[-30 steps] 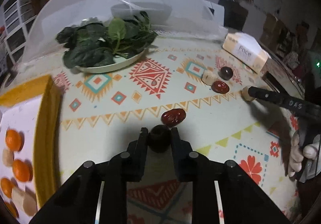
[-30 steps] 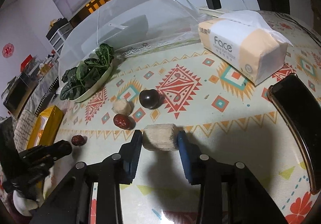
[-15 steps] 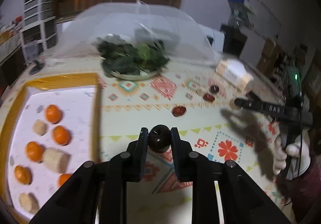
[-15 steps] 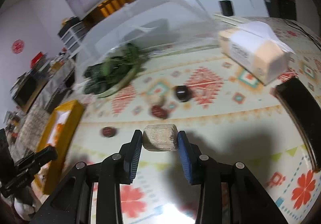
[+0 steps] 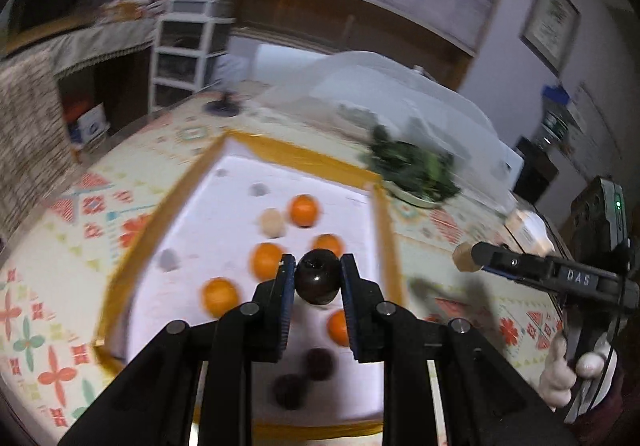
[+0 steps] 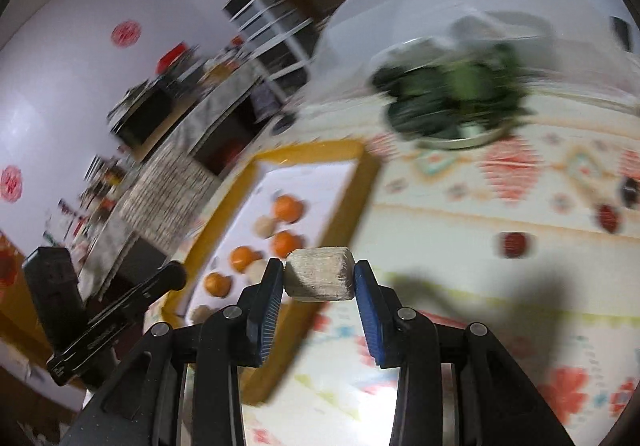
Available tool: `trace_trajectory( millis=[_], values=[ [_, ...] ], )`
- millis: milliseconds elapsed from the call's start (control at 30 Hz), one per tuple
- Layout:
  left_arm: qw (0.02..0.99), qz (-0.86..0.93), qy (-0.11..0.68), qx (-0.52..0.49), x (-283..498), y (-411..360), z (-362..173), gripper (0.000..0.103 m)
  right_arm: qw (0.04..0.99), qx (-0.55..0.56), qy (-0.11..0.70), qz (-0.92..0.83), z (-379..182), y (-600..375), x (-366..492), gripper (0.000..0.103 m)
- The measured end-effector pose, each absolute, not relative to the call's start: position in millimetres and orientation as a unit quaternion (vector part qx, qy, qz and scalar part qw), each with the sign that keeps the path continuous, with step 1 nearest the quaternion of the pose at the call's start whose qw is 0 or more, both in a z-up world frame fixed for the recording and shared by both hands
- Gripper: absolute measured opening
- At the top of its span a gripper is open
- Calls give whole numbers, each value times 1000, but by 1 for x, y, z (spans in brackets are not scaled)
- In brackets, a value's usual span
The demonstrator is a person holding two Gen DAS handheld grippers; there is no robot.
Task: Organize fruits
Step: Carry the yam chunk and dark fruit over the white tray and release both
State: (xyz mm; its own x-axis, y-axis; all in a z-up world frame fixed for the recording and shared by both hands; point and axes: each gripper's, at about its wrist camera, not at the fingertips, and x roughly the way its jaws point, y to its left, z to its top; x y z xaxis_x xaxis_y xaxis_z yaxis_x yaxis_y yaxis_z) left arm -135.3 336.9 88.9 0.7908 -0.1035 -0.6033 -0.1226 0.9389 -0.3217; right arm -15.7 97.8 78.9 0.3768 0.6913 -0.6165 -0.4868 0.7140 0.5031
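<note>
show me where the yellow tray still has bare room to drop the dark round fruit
Free: the tray floor along its far rim and down its left side, beyond the tan piece. Crowded: the middle, where the oranges cluster, and the near end with two dark fruits. The left claw holds the dark round fruit over that cluster.

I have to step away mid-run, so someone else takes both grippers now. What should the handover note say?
Left gripper: shut on a dark round fruit, above the yellow-rimmed tray.
Right gripper: shut on a beige chunk, beside the tray's rim, not yet over it.
Done: oranges, a pale piece and two dark fruits lie in the tray.
Left: set both held pieces down, then fetch the red fruits and the dark one on the tablecloth.
</note>
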Motion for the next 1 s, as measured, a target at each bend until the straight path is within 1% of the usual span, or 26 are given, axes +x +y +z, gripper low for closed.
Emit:
trace_trajectory(
  millis=[200, 433, 500, 533, 567, 633, 700, 767, 900, 967, 1000],
  values=[
    [919, 25, 337, -203, -138, 371, 68, 22, 811, 82, 455, 359, 58, 167, 0, 39],
    [914, 26, 343, -215, -139, 380, 60, 22, 831, 45, 453, 319, 48, 192, 20, 39],
    [913, 26, 344, -217, -137, 381, 58, 24, 837, 33, 450, 308, 47, 197, 25, 40],
    [913, 25, 345, -216, -137, 380, 58, 29, 840, 31, 449, 303, 48, 196, 26, 40],
    [913, 26, 346, -215, -137, 379, 59, 39, 842, 32, 448, 299, 48, 197, 26, 40],
    [915, 30, 341, -212, -140, 378, 61, 48, 843, 40, 448, 295, 47, 195, 30, 40],
    [917, 32, 337, -211, -142, 379, 66, 50, 845, 44, 446, 290, 46, 194, 30, 42],
    [918, 32, 331, -215, -145, 379, 71, 61, 846, 47, 443, 291, 48, 192, 30, 42],
    [922, 36, 319, -216, -151, 375, 82, 70, 852, 52, 430, 293, 58, 183, 25, 43],
    [924, 39, 315, -213, -153, 371, 89, 78, 856, 55, 423, 294, 64, 177, 22, 47],
    [925, 38, 313, -211, -155, 368, 92, 80, 857, 57, 420, 294, 67, 173, 20, 48]
  ],
)
